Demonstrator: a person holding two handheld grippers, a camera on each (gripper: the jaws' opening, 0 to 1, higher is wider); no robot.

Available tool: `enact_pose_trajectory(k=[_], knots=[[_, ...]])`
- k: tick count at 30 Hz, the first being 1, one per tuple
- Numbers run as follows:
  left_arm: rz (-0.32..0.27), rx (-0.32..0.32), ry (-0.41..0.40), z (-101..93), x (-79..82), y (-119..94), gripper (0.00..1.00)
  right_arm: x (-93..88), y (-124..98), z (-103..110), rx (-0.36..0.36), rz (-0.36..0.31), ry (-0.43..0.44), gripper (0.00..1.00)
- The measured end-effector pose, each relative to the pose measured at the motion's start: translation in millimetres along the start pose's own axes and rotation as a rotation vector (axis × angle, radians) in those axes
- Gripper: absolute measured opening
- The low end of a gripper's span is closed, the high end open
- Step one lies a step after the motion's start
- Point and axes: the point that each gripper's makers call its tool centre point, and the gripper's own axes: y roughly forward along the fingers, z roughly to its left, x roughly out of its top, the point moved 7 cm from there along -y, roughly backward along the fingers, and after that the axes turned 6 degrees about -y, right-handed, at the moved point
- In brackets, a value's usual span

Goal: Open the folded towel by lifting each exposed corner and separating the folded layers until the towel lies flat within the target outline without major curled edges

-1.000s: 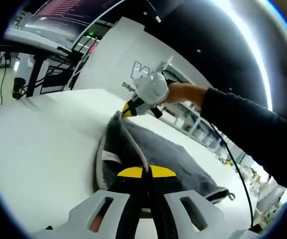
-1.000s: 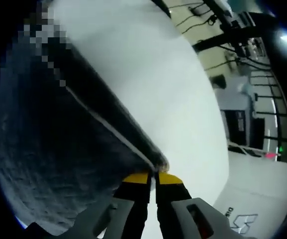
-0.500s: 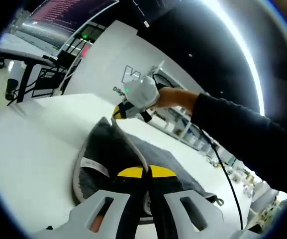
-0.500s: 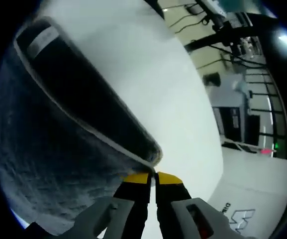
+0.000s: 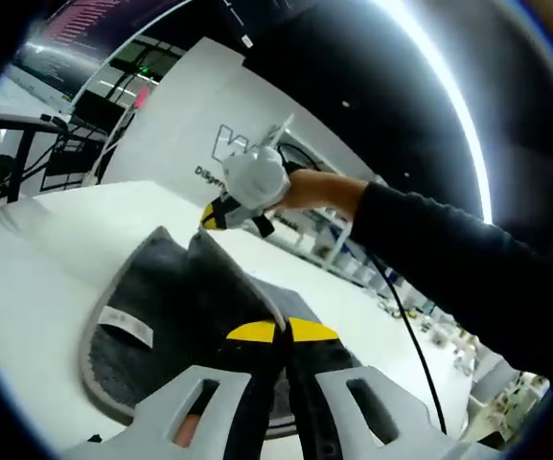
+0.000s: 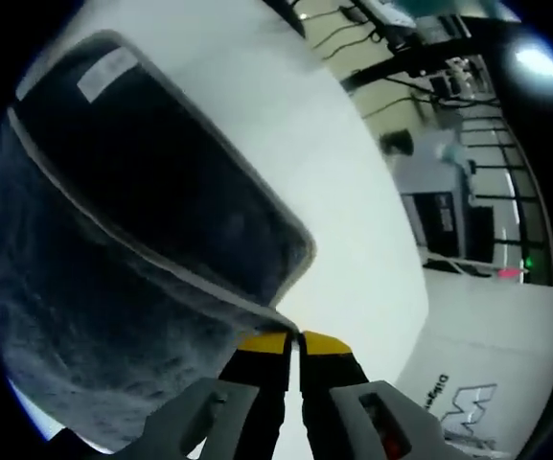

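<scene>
The dark grey towel (image 5: 175, 302) lies partly unfolded on the white table (image 5: 36, 240), its white label (image 5: 127, 327) on the spread lower layer. My left gripper (image 5: 281, 332) is shut on the towel's near edge, lifting the upper layer. In the left gripper view my right gripper (image 5: 213, 217) is held by a hand and pinches the far corner, raised off the table. In the right gripper view, my right gripper (image 6: 291, 341) is shut on that corner. From there the towel (image 6: 113, 249) hangs away, and its lower layer with the label (image 6: 108, 73) lies flat on the table (image 6: 353, 230).
The person's dark sleeve (image 5: 449, 264) crosses the right side above the table. A white board with a logo (image 5: 185, 120) stands behind the table. Desks, monitors and racks (image 6: 458, 182) stand beyond the table's far edge.
The two folded layers have come apart: the upper one is raised between both grippers, and the lower one with the label now lies spread on the table. Both views have shifted.
</scene>
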Motion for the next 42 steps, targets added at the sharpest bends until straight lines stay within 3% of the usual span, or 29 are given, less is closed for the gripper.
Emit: enact_pose_trajectory(k=[7,25,42], knots=[[0.021,-0.059,0.016,-27.0,-5.7,15.0,0.01,-20.8,-15.9,10.6,-0.005,0.019,0.023,0.0],[0.056,-0.166,0.042,-72.1,-26.9,44.3,0.01,-81.4,-53.0,32.4,-0.032,0.091,0.098,0.0],[0.124,-0.239,0.104,-121.0,-53.1,68.0,0.01,-129.7,-88.9,71.7,-0.054,0.146,0.157,0.0]])
